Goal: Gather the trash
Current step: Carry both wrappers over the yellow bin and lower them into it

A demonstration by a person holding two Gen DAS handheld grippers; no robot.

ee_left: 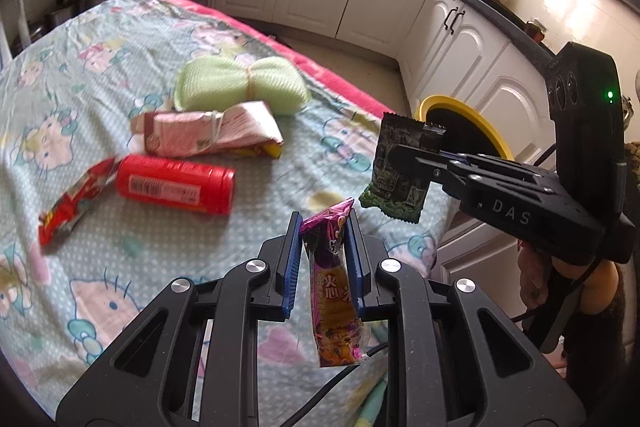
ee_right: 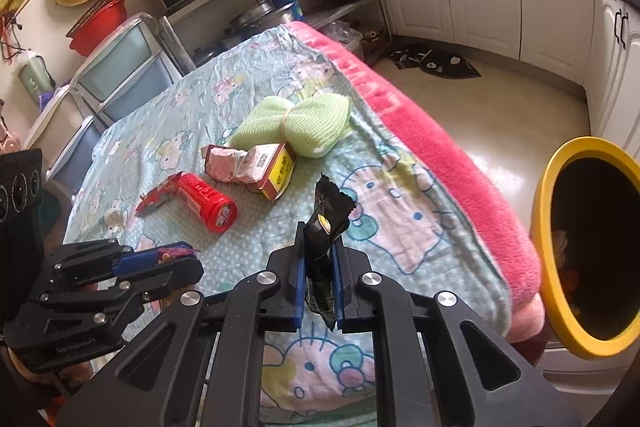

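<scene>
My left gripper (ee_left: 324, 223) is shut on a purple and yellow snack wrapper (ee_left: 334, 291), which hangs above the table's near edge. My right gripper (ee_right: 318, 239) is shut on a black wrapper (ee_right: 330, 205) that stands up between its blue pads. In the left wrist view the right gripper (ee_left: 412, 147) holds that black and green wrapper (ee_left: 384, 187) just in front of a yellow-rimmed bin (ee_left: 452, 105). The bin (ee_right: 540, 227) stands on the floor past the table's right edge. The left gripper (ee_right: 176, 255) shows at the lower left of the right wrist view.
On the cat-print cloth (ee_left: 120, 67) lie a red bottle (ee_left: 176, 183), a red wrapper (ee_left: 72, 203), a crushed pink carton (ee_left: 208, 135) and a green mesh sponge (ee_left: 240, 87). White cabinets (ee_left: 460, 39) line the far wall. A dark rag (ee_right: 436, 61) lies on the floor.
</scene>
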